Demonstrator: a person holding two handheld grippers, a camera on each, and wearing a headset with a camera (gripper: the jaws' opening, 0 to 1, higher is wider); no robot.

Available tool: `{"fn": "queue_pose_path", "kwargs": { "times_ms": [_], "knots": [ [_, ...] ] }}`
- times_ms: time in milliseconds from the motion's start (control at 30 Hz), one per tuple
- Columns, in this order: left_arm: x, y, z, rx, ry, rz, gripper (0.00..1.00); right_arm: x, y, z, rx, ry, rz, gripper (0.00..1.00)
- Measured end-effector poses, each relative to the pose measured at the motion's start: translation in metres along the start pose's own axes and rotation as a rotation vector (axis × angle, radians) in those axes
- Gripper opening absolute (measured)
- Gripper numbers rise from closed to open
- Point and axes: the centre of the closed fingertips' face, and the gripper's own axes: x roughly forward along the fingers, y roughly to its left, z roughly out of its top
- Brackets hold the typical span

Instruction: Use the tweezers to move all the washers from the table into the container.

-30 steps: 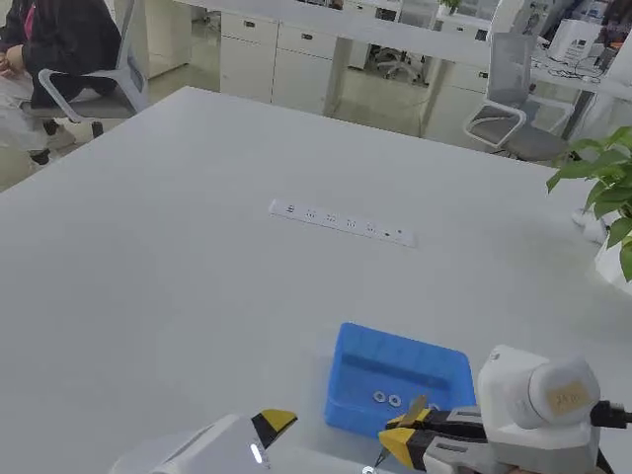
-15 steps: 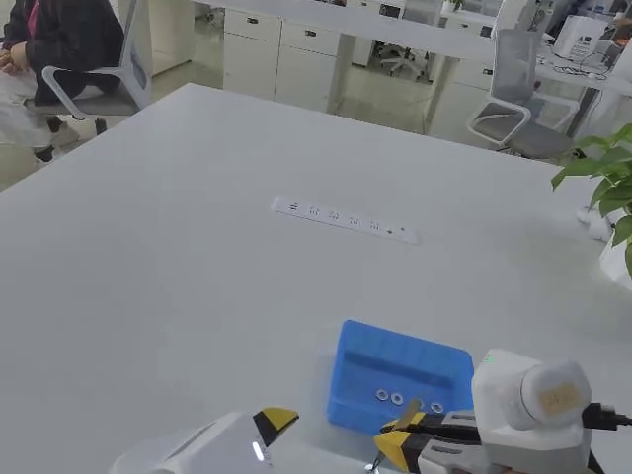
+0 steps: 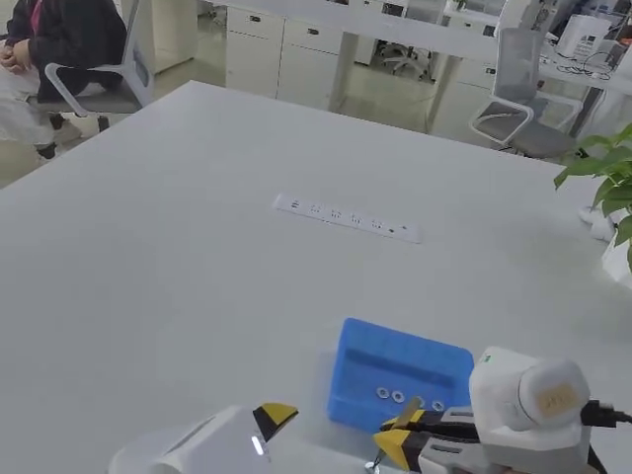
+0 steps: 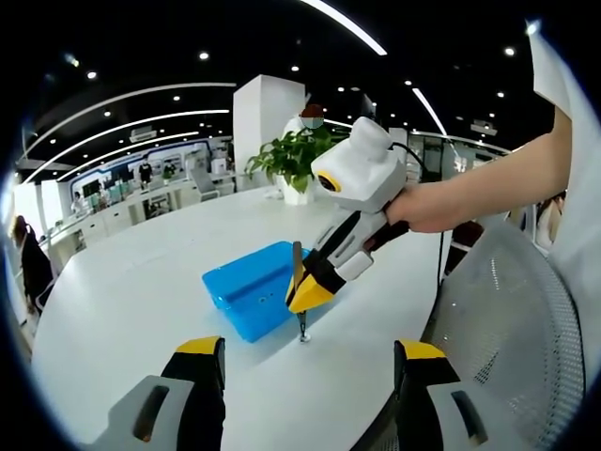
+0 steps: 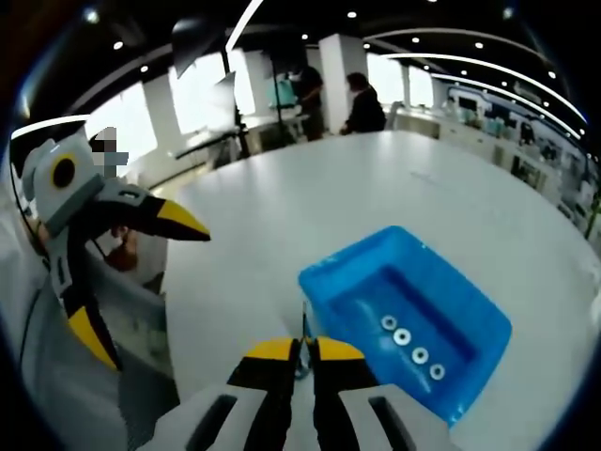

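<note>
Right claw [image 5: 302, 348] pinches tweezers [image 4: 297, 259]; left claw [image 4: 310, 349] gapes wide.

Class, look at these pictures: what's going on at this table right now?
A person works at a white table with a gripper in each hand. The right gripper is shut on the tweezers, whose tip points down at the table just beside the blue container. Four washers lie inside the container. The left gripper is open and holds nothing.
</note>
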Motion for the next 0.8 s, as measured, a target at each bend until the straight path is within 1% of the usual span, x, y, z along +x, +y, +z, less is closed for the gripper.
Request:
{"fn": "queue_pose_path", "kwargs": {
  "times_ms": [233,333,433,500,800],
  "knots": [
    [0.000,0.000,0.000,0.002,-0.001,0.000,0.74,-0.012,-0.001,0.015,-0.005,-0.033,-0.005,0.03],
    [0.000,-0.001,0.000,0.003,-0.001,0.000,0.74,-0.018,-0.003,0.024,-0.018,-0.048,-0.009,0.03],
    [0.000,-0.001,0.002,-0.001,-0.009,-0.002,0.74,-0.022,-0.004,0.033,-0.030,-0.063,-0.013,0.03],
    [0.000,-0.001,0.001,0.000,-0.003,0.000,0.74,-0.025,-0.005,0.039,-0.038,-0.072,-0.016,0.03],
    [-0.001,0.000,0.002,-0.001,-0.010,0.005,0.74,-0.033,-0.011,0.065,-0.066,-0.106,-0.022,0.03]
  ]
}}
